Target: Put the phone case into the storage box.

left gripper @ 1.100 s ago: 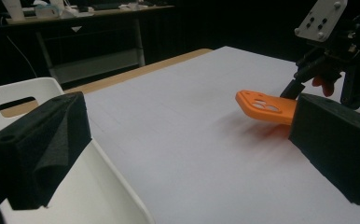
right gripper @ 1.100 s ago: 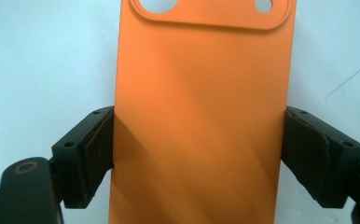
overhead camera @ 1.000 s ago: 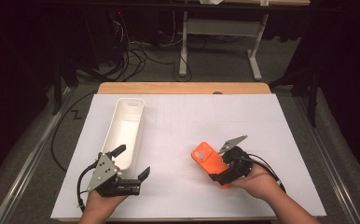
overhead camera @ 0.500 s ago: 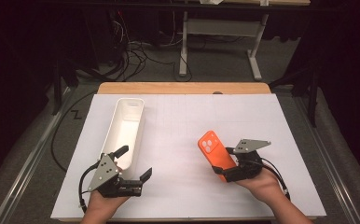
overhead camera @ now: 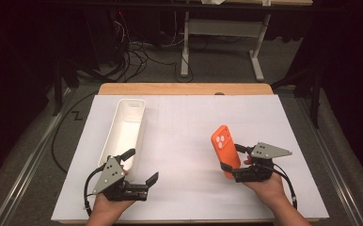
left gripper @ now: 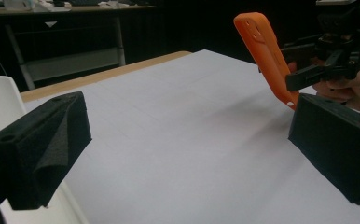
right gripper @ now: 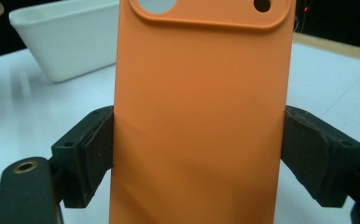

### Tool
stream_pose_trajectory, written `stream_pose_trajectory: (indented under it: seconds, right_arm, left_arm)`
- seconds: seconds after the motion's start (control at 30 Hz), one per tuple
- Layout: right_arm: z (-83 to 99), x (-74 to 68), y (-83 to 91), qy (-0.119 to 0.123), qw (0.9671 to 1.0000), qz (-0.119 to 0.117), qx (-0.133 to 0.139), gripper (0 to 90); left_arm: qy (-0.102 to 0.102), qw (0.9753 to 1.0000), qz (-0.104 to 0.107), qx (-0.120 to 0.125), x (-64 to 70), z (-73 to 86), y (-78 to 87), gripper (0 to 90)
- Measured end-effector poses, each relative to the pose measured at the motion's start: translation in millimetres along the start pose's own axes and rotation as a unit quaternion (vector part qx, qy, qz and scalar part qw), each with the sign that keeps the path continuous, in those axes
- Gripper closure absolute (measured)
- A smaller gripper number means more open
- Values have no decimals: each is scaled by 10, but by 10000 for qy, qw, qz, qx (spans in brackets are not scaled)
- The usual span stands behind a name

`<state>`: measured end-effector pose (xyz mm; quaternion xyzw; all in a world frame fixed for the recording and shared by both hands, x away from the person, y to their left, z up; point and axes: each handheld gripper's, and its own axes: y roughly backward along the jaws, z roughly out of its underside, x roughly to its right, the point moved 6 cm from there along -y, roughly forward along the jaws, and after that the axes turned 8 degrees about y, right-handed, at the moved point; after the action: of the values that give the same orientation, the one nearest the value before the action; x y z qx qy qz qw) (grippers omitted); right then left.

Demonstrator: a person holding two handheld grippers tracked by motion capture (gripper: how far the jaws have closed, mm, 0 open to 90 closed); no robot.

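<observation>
An orange phone case [overhead camera: 223, 145] is clamped by its long edges in my right gripper [overhead camera: 231, 157], which is shut on it at the right of the white sheet. It is held off the table, camera cut-outs uppermost. Close up, the orange phone case [right gripper: 201, 116] sits between the two black pads, with the right gripper [right gripper: 199, 149] squeezing its sides. From the left gripper view the phone case [left gripper: 266, 51] leans in the air. My left gripper [overhead camera: 143, 165] rests open at the front left, nothing between its jaws, just beside the near end of the white tray [overhead camera: 139, 127]. The left gripper [left gripper: 187, 140] faces bare paper.
The long white tray [right gripper: 66, 42] lies lengthwise on the left half of the white sheet [overhead camera: 184, 122], and it holds nothing that I can see. A wooden table edge [overhead camera: 184, 88] runs along the back, with desk legs and cables on the floor beyond.
My right gripper has carried the orange phone case to the right and turned it, so the case now points away from me. The left gripper has stayed put.
</observation>
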<state>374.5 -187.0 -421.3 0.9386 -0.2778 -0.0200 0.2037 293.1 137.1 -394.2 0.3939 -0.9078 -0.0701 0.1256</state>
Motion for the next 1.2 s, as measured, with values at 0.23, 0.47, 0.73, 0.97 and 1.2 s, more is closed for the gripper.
stream_pose_trajectory:
  seconds: [0.23, 0.47, 0.73, 0.97, 1.2]
  right_arm:
    - [57, 8, 63, 59, 9995, 145, 268, 166]
    - [17, 6, 136, 60, 9986, 158, 493, 166]
    - [21, 50, 168, -7, 9983, 161, 561, 166]
    - [34, 71, 192, -30, 9982, 179, 567, 166]
    - [45, 87, 198, -74, 9983, 177, 559, 166]
  left_arm:
    - [-15, 9998, 152, -127, 109, 29, -102, 1]
    - [27, 9994, 281, -204, 162, 33, -204, 1]
    - [105, 9986, 364, -364, 122, -32, -377, 1]
    - [7, 9979, 489, -423, 107, -188, -561, 1]
    - [8, 9979, 583, -281, 113, -381, -749, 1]
